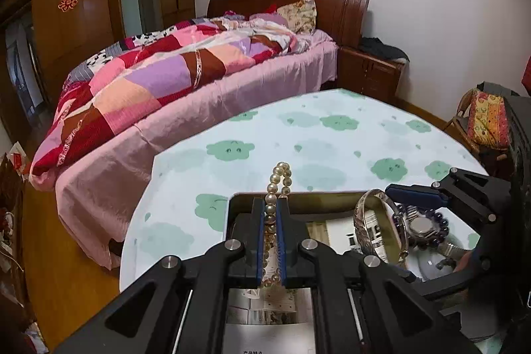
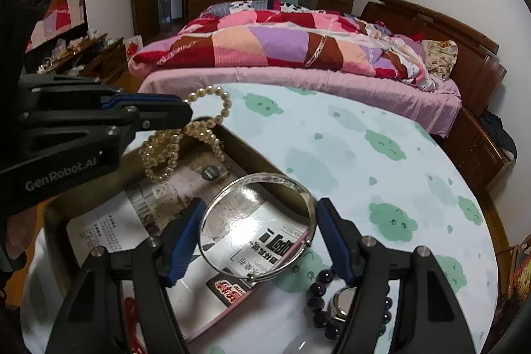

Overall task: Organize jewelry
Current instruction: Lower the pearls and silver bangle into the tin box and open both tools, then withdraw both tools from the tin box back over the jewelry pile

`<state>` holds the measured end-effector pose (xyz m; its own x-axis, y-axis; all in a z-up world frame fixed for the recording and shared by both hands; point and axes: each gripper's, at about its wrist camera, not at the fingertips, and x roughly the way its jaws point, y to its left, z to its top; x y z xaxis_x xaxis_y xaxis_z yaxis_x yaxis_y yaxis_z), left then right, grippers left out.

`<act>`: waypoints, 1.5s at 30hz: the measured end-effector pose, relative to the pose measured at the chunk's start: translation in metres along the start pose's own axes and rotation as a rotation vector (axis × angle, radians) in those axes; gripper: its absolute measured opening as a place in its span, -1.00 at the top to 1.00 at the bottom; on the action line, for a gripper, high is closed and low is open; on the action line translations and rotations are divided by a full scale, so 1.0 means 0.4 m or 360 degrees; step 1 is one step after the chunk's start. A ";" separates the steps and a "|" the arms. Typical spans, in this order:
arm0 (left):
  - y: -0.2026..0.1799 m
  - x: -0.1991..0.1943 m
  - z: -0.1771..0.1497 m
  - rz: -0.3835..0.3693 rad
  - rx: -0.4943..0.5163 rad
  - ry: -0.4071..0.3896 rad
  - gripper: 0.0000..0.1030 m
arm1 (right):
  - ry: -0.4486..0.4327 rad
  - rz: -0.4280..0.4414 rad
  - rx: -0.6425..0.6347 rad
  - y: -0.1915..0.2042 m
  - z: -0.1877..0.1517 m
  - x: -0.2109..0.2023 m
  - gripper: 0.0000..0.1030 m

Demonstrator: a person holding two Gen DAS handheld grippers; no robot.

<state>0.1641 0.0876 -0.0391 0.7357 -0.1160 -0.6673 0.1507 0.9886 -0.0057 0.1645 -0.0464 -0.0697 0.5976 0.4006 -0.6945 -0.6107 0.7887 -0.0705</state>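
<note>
Item: pearls (image 2: 186, 135), a looped strand, clamped between the closed pads of the left gripper (image 1: 272, 221); one loop stands above the fingertips, the rest hangs below, over the far left corner of the tray (image 2: 265, 170). Item: bangle (image 2: 257, 226), silver, a plain hoop, spanned by the right gripper (image 2: 255, 238) with jaws set wide; both blue pads appear to press its outer rim, so it reads as held across its width, above the near right part of the tray. Item: tray, shallow and dark-rimmed, lined with printed paper (image 2: 109, 231), on a round table (image 2: 381, 155) under a cloud-print cloth. Items not yet taken up: dark bead bracelet (image 2: 318, 297) and watch (image 2: 343, 304), lying on the cloth just beside the tray's near right edge, partly hidden by the right finger. Step in hand, as judged: lay both pieces in the tray. Handling notes: lower the pearls until the hanging loops rest on the paper before parting the pads, or the strand may drop in a knot or spill over the rim; keep it left so the two pieces lie apart. The bangle is hard and smooth and may slip or spring from the pads; bring it flat and close to the paper, well inside the rim, then ease the jaws apart. Keep the two grippers clear of each other over the tray.
</note>
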 end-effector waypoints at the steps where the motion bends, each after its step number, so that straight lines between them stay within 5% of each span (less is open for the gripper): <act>1: 0.003 0.009 -0.002 -0.0002 -0.0003 0.0013 0.89 | 0.0014 0.0000 -0.0003 0.000 0.001 0.007 -0.37; 9: 0.001 0.026 -0.003 0.0002 0.0022 0.0058 0.88 | 0.0054 -0.0006 -0.0037 0.017 0.006 0.023 -0.26; 15: -0.005 0.020 0.000 0.0047 0.0048 0.0053 0.81 | 0.0040 -0.0017 -0.0021 0.013 0.008 0.020 -0.36; 16: -0.005 0.020 0.000 0.0065 0.0049 0.0055 0.73 | 0.0037 -0.0012 -0.0010 0.010 0.006 0.015 -0.36; 18: -0.003 0.013 -0.002 0.0094 0.0036 0.0051 0.16 | 0.0036 -0.0008 0.0008 0.004 0.005 0.007 -0.36; 20: -0.001 -0.004 -0.007 0.0117 0.0028 0.0000 -0.18 | 0.0032 -0.0004 0.0030 -0.004 0.003 -0.009 -0.37; 21: -0.001 -0.010 -0.009 0.0118 0.0028 -0.0015 -0.22 | 0.0027 -0.0004 0.0041 -0.007 0.001 -0.017 -0.40; 33: -0.014 -0.040 -0.038 0.0221 -0.0031 -0.0027 -0.22 | -0.0019 -0.0045 0.0123 -0.057 -0.032 -0.103 -0.44; 45: -0.130 -0.162 -0.148 0.0210 -0.0021 -0.0105 -0.22 | 0.0020 -0.0189 0.0335 -0.120 -0.232 -0.210 -0.44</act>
<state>0.0697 0.0493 -0.0396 0.7903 0.0093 -0.6126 0.0414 0.9968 0.0686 0.0954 -0.1614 -0.0742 0.6512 0.2946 -0.6994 -0.4140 0.9103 -0.0020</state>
